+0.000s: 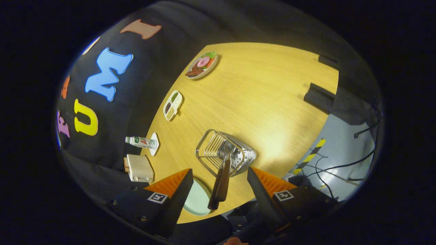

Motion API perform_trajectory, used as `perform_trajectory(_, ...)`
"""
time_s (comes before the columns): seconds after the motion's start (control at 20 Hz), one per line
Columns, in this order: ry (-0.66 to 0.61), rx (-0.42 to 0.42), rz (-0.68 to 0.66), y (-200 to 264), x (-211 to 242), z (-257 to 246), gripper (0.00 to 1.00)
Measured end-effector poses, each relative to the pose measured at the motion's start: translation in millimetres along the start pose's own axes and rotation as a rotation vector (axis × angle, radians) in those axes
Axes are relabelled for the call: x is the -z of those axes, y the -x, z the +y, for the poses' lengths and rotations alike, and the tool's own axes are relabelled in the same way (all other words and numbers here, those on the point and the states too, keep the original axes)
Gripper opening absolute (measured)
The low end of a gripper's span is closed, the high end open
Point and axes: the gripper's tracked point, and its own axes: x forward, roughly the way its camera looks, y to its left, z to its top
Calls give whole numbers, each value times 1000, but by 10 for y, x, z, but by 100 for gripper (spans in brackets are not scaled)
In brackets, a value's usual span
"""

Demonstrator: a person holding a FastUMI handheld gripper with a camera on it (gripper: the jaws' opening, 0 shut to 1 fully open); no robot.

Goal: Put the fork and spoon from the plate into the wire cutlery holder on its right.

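My gripper [218,185] was wide open and held nothing; both fingers stood well apart, raised above the near part of the table [272,102].

Item count:
- One wire cutlery holder [226,153], just ahead of my fingers, standing on the table.
- Two dark-handled utensils [219,185] leaned together in the holder. I took them for the fork and the spoon, but I could not tell which was which, as their metal heads were down inside the wire.
- One pale plate [199,200], flat on the table beside the holder, partly hidden behind one of my fingers.
- One plate of play food [202,64] and one divided dish [172,105], both far beyond the holder along the table's edge.
- One small bottle [141,142] lying on a white coaster [155,143], and one cream toaster [139,167] near it.

Orientation: the long axis of both utensils ran from the holder back toward the gap between my fingers, handles nearest me, heads in the holder.

Surface: a light wood-grain table. Black cloth walled the booth behind it. Beside the table lay grey floor [340,153] with one strip of yellow-and-black tape [311,156] and several black cables [340,166].
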Motion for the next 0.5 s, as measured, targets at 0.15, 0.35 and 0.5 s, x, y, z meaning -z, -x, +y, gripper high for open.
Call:
perform_trajectory(0.15, 139, -5, -185, 203, -395, 145, 98)
perform_trajectory(0.35, 340, -29, -432, 536, -790, 521, 97)
perform_trajectory(0.5, 522, 15, -601, 777, -958, 744, 98)
